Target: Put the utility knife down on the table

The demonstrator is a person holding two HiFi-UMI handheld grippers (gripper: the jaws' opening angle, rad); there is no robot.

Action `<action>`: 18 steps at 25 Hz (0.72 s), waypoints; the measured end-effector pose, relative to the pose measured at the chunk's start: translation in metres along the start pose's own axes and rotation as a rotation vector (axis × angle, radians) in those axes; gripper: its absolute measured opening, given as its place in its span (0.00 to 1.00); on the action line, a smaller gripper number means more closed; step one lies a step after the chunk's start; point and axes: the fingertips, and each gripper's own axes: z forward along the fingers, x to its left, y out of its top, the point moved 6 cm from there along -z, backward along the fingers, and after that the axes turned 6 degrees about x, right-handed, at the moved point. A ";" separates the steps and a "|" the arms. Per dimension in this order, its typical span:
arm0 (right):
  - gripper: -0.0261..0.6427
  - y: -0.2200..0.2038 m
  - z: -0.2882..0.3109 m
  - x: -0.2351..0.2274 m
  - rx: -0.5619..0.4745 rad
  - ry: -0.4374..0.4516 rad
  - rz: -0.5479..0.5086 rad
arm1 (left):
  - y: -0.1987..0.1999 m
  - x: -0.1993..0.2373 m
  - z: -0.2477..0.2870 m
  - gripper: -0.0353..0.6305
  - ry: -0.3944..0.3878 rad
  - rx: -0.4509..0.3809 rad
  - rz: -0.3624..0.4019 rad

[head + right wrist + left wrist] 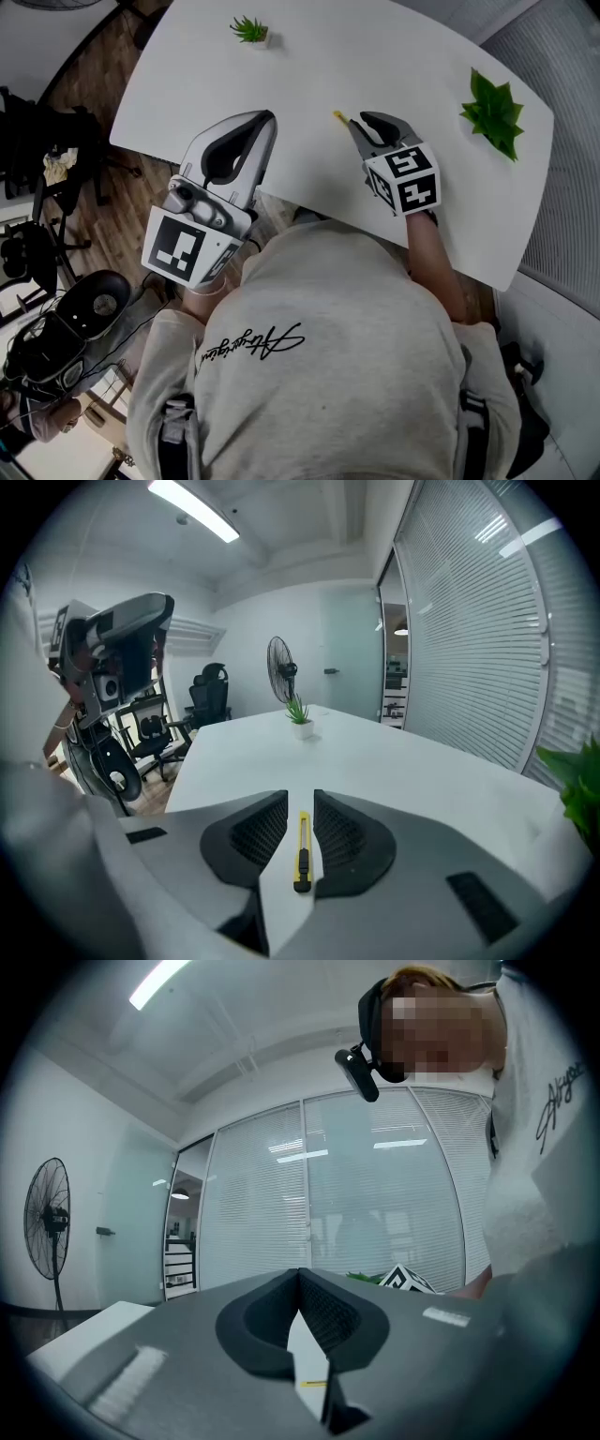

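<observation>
A yellow utility knife (302,850) lies lengthwise on the white table (394,56) in the narrow gap between my right gripper's jaws. White tabletop shows along its left side, so the pads do not pinch it. In the head view only its yellow tip (339,116) shows, just left of the right gripper (361,122). That gripper (300,794) stands slightly open, low over the table's near part. My left gripper (267,117) hovers at the table's near left edge, tilted upward, its jaws (299,1271) shut with nothing between them.
A small potted plant (249,30) stands at the table's far left, and a larger green plant (494,111) at the right. Office chairs (37,253) and a standing fan (279,667) are beyond the left edge. A glass wall with blinds (487,639) runs along the right.
</observation>
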 end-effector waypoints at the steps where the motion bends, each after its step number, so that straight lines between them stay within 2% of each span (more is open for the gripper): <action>1: 0.17 0.002 -0.003 0.000 -0.013 -0.001 -0.001 | 0.000 -0.001 0.001 0.05 -0.003 -0.001 0.001; 18: 0.16 0.023 -0.048 -0.002 -0.142 -0.018 -0.002 | 0.004 -0.010 0.016 0.05 -0.045 -0.002 0.011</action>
